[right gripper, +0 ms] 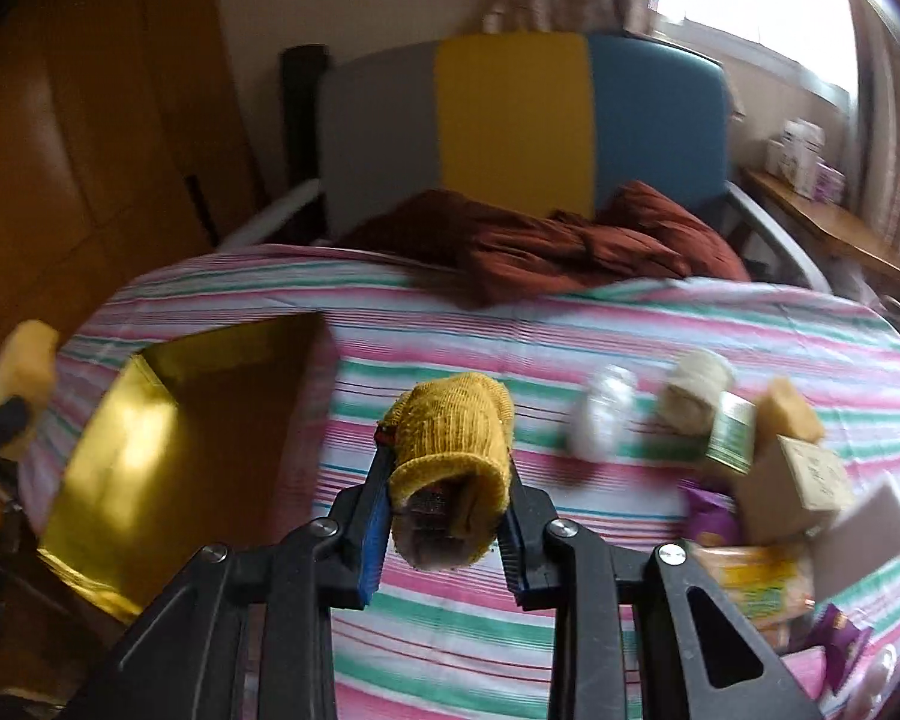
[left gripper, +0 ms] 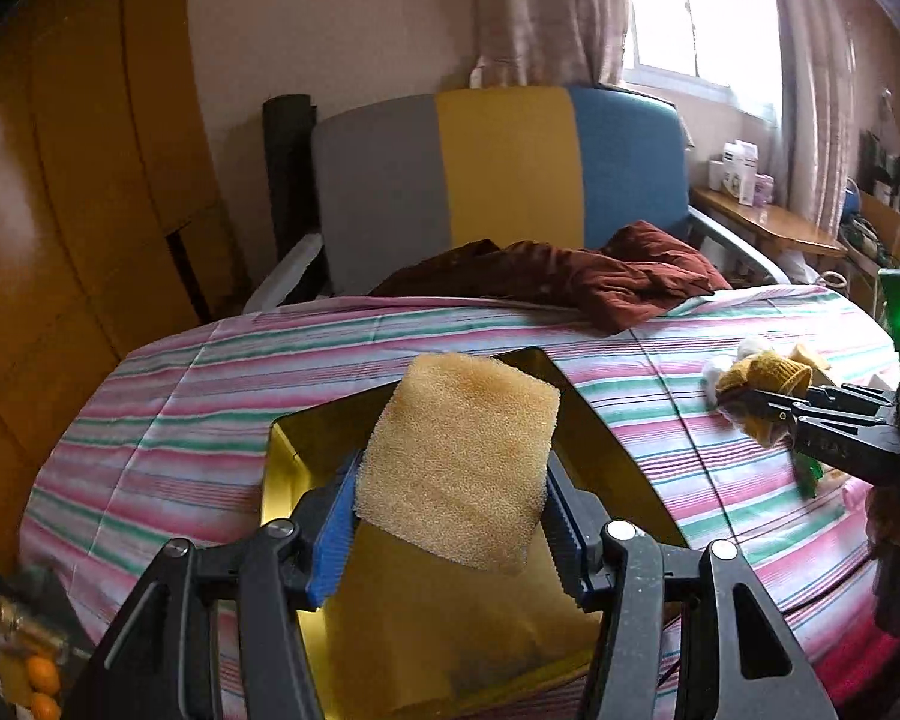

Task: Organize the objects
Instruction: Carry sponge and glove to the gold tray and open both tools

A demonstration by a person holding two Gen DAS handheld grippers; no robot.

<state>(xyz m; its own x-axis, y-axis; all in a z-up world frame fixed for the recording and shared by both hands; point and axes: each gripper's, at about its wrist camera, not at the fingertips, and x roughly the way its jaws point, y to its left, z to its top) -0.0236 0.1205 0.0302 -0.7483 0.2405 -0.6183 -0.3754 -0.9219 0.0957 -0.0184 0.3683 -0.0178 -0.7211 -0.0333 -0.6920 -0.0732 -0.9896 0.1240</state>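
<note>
Fingers of the left gripper [left gripper: 450, 516] clamp a porous tan sponge [left gripper: 459, 459] above the gold box [left gripper: 282, 462]. Right gripper [right gripper: 447, 510] pinches a ribbed mustard knit sock [right gripper: 450, 438] right of that box [right gripper: 168, 456]; no writing is legible.

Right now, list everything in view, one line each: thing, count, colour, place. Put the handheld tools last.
sponge: one, tan-yellow, gripped above the box.
box: one, gold inside, open, on the striped cloth's left part.
knit sock: one, mustard yellow, rolled, gripped above the cloth.
striped cloth: one, pink, green and white, covering the surface.
crumpled garment: one, dark red, far edge of the cloth.
chair: one, grey, yellow and blue back, behind the cloth.
small items: several, blurred, mixed colours, on the cloth's right part.
left gripper: one, black with blue pads, jaws shut on the sponge.
right gripper: one, black with blue pads, jaws shut on the knit sock.
</note>
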